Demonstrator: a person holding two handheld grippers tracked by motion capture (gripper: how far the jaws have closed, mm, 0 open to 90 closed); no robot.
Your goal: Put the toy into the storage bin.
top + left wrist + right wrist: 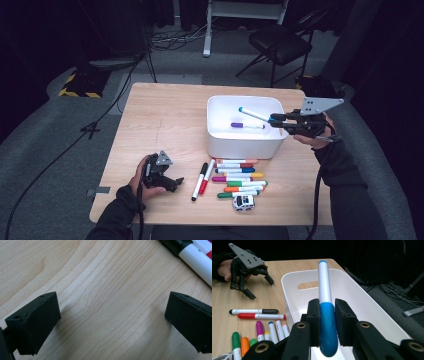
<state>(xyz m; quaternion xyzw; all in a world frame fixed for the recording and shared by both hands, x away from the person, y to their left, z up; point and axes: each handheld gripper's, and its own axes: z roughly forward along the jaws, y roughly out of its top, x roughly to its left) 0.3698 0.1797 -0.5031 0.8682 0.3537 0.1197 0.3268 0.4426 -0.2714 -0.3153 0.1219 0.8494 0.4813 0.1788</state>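
Note:
My right gripper (274,120) is shut on a blue-capped marker (252,114), held above the right part of a white bin (240,145). Seen from the right gripper view, the blue marker (325,290) stands between the pads of the right gripper (327,315) and points over the bin (352,290). A purple marker (247,125) lies inside the bin. My left gripper (175,182) rests on the table near the front left, open with nothing in it. The left gripper view has its jaws wide apart over bare wood, the left gripper (112,315) empty.
Several coloured markers (240,176) lie in a row in front of the bin, with a black marker (199,182) and a red marker (206,177) to their left. A small toy car (243,202) sits near the front edge. A black chair (282,42) stands behind the table.

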